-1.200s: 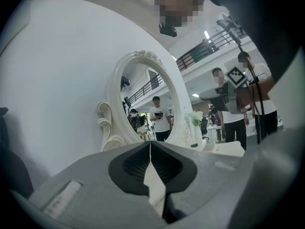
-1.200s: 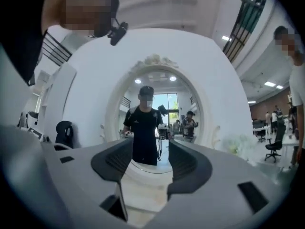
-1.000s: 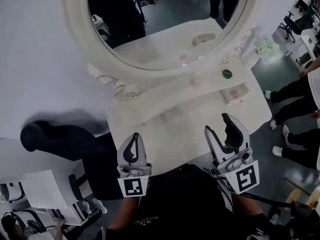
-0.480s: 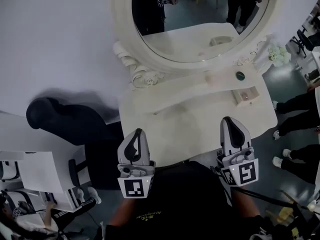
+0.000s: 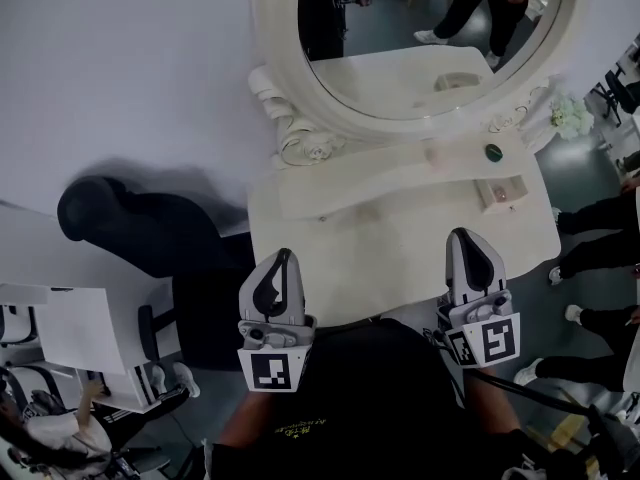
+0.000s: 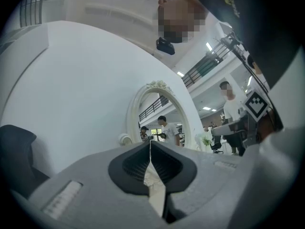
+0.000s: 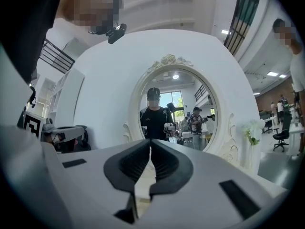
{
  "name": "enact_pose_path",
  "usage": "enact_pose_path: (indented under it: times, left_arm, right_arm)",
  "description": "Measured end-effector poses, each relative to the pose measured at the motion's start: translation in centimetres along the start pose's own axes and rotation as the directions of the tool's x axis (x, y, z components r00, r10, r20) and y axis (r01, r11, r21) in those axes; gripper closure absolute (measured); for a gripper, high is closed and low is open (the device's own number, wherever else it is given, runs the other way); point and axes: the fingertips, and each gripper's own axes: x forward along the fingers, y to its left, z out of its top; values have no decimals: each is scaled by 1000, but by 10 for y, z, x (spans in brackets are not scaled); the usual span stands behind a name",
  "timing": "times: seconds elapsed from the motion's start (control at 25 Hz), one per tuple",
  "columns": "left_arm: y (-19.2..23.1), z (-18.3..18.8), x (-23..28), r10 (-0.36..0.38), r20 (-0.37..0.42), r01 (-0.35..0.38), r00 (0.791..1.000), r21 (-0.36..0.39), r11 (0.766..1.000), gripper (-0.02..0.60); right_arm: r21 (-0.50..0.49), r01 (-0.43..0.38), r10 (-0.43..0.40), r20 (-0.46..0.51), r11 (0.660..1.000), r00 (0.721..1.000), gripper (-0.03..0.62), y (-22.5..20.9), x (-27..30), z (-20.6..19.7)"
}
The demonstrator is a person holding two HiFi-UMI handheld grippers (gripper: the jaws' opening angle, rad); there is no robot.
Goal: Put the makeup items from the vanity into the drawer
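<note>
A white vanity (image 5: 390,253) stands under an oval mirror (image 5: 420,28) in the head view. On its raised back shelf lie a small dark green round item (image 5: 492,152) and a pale pink item (image 5: 436,156). A small tray (image 5: 500,190) with little items sits at the right end. My left gripper (image 5: 285,256) hovers over the vanity's near left edge, shut and empty. My right gripper (image 5: 461,235) hovers over the near right edge, also shut with nothing in it. In the gripper views the left gripper (image 6: 150,143) and the right gripper (image 7: 150,142) point at the mirror (image 7: 174,106). No drawer shows.
A black chair (image 5: 130,238) stands left of the vanity. White flowers (image 5: 572,116) sit past the vanity's right end. People's legs (image 5: 600,218) show at the right edge. A white desk (image 5: 80,353) is at the lower left.
The right gripper's jaws were open a second ago and have closed with nothing between them. The view has shifted, so the vanity and mirror now sit further right. The left gripper stayed shut.
</note>
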Motion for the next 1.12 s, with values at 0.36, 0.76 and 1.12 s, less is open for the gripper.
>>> enact_pose_path:
  times: [0.36,0.76,1.12]
  left_arm:
    - [4,-7,0,9,-12,-9,1000,-8,1000,558]
    - [4,-11,5,5,-25,-5,1000,-9,1000,558]
    - [19,-7,7,54,11,-55,998,17,998,558]
  right_arm:
    - [-32,-3,2,-36,999,999,594,4,6,-6]
    - [-39,8,-9,-34,999,999,594,-2,8,-2]
    - [-27,-39,38,-7,999,999,594,5,31,-6]
